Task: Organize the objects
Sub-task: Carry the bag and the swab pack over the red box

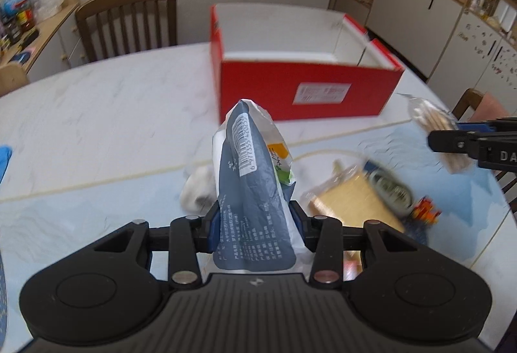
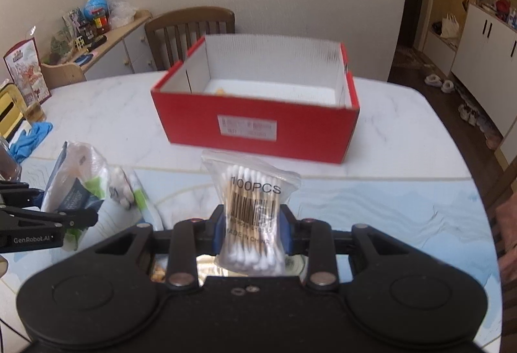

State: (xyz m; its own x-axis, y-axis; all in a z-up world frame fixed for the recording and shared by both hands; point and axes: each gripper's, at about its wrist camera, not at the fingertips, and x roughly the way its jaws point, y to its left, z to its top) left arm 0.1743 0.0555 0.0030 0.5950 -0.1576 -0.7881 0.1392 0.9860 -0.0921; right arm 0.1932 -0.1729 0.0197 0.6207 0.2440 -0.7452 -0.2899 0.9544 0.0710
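A blue-grey packet (image 1: 252, 178) is clamped in the left gripper (image 1: 253, 223), and a bag of cotton swabs (image 2: 252, 217) in the right gripper (image 2: 252, 231), both held above the table's near edge. The red box (image 2: 258, 117) mid-table looks nearly empty; other items (image 1: 362, 194) are left unsorted.

Soft, even indoor light filled both views, with only faint shadows on the table (image 1: 97, 113). Fisheye distortion bent the room's edges and darkened the corners. Motion blur smeared the red box (image 2: 258, 113) and the items at right in the left view.
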